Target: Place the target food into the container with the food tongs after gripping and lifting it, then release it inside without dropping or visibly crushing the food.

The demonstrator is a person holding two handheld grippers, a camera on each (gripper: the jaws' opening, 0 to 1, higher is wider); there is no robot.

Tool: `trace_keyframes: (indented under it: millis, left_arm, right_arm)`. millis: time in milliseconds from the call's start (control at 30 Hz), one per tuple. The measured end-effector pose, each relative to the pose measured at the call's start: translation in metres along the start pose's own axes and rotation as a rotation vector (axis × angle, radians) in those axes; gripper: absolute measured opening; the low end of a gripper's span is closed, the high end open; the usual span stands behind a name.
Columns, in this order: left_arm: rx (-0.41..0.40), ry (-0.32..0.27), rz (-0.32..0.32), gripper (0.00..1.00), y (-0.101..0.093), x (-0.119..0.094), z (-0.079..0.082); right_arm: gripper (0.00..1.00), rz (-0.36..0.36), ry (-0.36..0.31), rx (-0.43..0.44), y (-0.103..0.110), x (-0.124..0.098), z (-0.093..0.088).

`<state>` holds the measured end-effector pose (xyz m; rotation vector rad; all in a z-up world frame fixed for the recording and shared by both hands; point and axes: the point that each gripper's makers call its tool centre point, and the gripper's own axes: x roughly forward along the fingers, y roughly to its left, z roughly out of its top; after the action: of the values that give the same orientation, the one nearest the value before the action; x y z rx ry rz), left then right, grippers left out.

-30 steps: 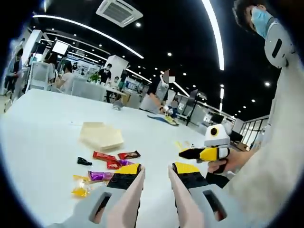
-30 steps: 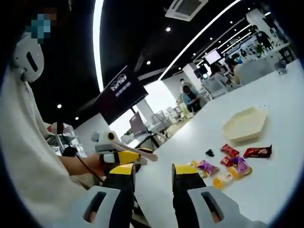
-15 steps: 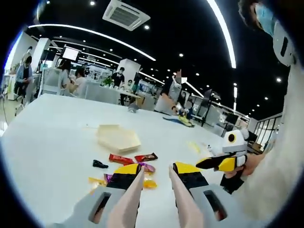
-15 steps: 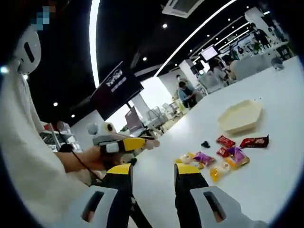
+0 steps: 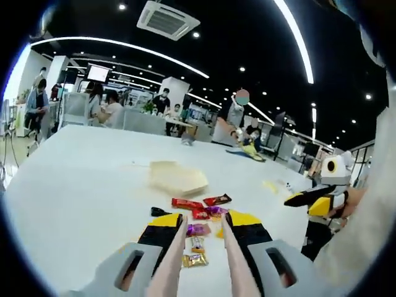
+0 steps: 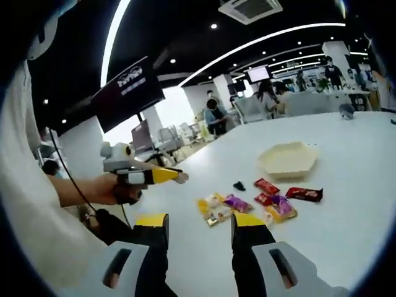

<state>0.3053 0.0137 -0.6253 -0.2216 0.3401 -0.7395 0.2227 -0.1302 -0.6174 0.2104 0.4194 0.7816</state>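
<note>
Nothing of the task was done when I looked: the wrapped snacks point(image 5: 199, 213) lay scattered on the white table point(image 5: 80, 185), just beside the pale hexagonal container point(image 5: 178, 178), which sat empty as far as I could see. My left gripper point(image 5: 200, 238) hung above the pile, jaws slightly apart, holding nothing. My right gripper point(image 6: 199, 224) was apart and empty too, short of the sweets. Gripping, lifting and releasing all remained, I judged.
</note>
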Motion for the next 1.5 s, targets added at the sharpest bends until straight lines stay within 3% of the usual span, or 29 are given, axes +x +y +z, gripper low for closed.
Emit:
trace_keyframes:
  millis: [267,400,567,733,900,1100,1500]
  left_arm:
    - [0.037,0.033,-0.017,0.24,0.014,0.011,-0.018]
    - [0.053,0.079,-0.038,0.23,0.015,0.014,-0.026]
    - [0.032,0.091,-0.059,0.22,0.019,0.015,-0.028]
    - [-0.012,0.111,-0.013,0.22,0.031,0.013,-0.029]
    - [0.031,0.188,0.047,0.23,0.045,0.018,-0.042]
    - [0.041,0.213,0.079,0.24,0.046,0.030,-0.044]
    - [0.081,0.298,0.123,0.25,0.045,0.051,-0.058]
  right_arm:
    - [0.39,-0.096,0.032,0.009,-0.002,0.007,-0.009]
    - [0.38,-0.116,0.030,0.024,0.002,0.011,-0.011]
    - [0.37,-0.111,0.054,0.029,-0.005,0.021,-0.013]
    - [0.36,-0.102,0.076,0.041,-0.011,0.029,-0.013]
    - [0.36,-0.097,0.078,0.051,-0.018,0.029,-0.012]
    - [0.35,-0.105,0.092,0.094,-0.027,0.024,-0.021]
    - [0.32,-0.116,0.097,0.115,-0.041,0.017,-0.021]
